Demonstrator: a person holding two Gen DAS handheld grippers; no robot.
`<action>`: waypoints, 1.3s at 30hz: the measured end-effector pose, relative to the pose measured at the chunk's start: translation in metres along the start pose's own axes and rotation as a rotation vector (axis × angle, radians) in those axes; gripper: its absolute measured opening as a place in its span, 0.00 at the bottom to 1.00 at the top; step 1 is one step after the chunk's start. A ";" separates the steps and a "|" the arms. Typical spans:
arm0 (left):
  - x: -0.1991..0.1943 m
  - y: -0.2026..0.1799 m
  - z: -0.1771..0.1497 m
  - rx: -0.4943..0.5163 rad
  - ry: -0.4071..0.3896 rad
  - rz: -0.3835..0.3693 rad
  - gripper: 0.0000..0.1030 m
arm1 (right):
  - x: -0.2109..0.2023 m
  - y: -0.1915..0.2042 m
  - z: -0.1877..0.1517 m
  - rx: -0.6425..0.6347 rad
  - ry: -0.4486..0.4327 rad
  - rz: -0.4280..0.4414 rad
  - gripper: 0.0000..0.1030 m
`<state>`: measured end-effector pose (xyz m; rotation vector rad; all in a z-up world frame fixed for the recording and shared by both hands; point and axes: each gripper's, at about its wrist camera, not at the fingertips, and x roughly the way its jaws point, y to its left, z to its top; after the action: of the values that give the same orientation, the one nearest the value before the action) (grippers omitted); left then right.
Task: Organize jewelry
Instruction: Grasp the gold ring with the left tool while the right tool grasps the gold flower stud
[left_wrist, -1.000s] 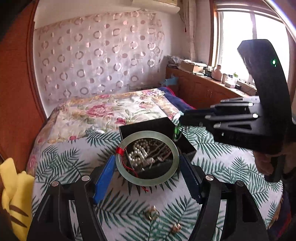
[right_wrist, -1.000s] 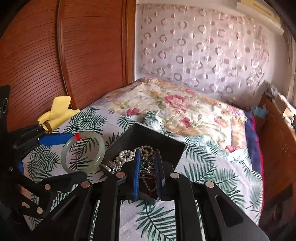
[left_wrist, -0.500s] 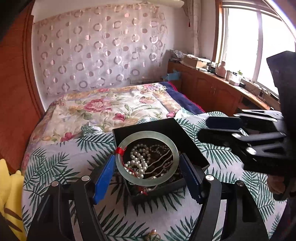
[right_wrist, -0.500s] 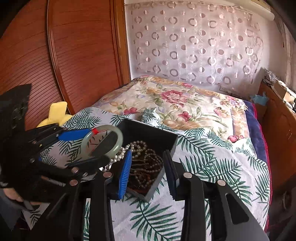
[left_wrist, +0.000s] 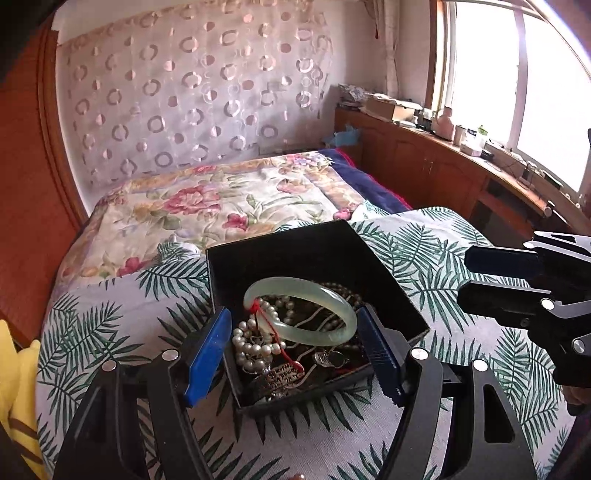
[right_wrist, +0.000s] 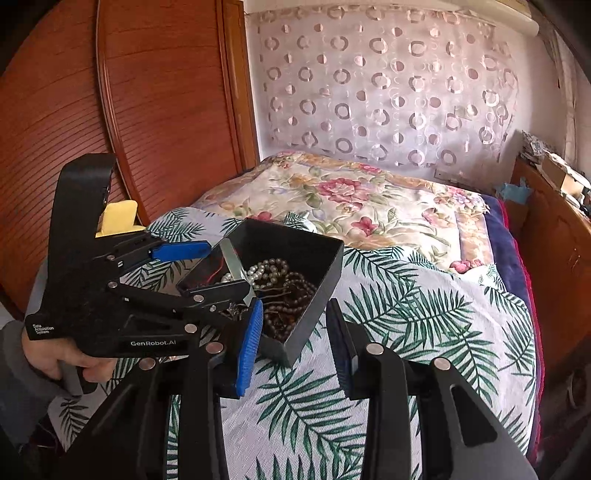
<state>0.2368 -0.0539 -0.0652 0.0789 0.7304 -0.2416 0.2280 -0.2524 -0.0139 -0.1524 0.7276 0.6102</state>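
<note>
The bed (left_wrist: 443, 258) takes up most of the room from where I stand, its palm-leaf sheet (right_wrist: 406, 332) spread flat at the near end, a flowered quilt (left_wrist: 207, 206) beyond it. On that sheet sits a black open box (left_wrist: 295, 243), set square and low so both tools can reach straight in — it looks like the collecting place for everything loose.

Inside it is a heap: a pearl strand (left_wrist: 251, 343), darker bead chains (right_wrist: 291, 291), some small metal pieces near the front wall that I can't make out. On top of the heap lies the pale green bangle (left_wrist: 306, 310), tilted, one side propped higher on the pearls, a red thread (left_wrist: 273, 332) trailing from it.

The left gripper (left_wrist: 295, 350) hangs right over the box with its blue pads (left_wrist: 207, 350) spread wide. The bangle lies between them but touches neither pad; there is a clear gap on each side, so it looks released rather than gripped. I'd judge the bangle is placed and the tool only needs lifting clear.

The right gripper (right_wrist: 291, 339) waits at the near corner of the box, jaws parted, holding nothing — ready, I'd guess, for the next piece.
</note>
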 end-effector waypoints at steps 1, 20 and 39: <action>-0.002 -0.001 -0.001 0.002 -0.003 0.001 0.72 | -0.002 0.001 -0.002 0.001 -0.004 0.001 0.37; -0.067 0.053 -0.060 -0.120 -0.053 0.016 0.93 | 0.014 0.097 -0.070 -0.118 0.121 0.176 0.37; -0.059 0.065 -0.105 -0.110 0.060 0.022 0.91 | 0.042 0.133 -0.083 -0.279 0.209 0.110 0.16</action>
<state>0.1419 0.0363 -0.1050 -0.0106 0.8005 -0.1786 0.1288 -0.1522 -0.0933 -0.4412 0.8538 0.8077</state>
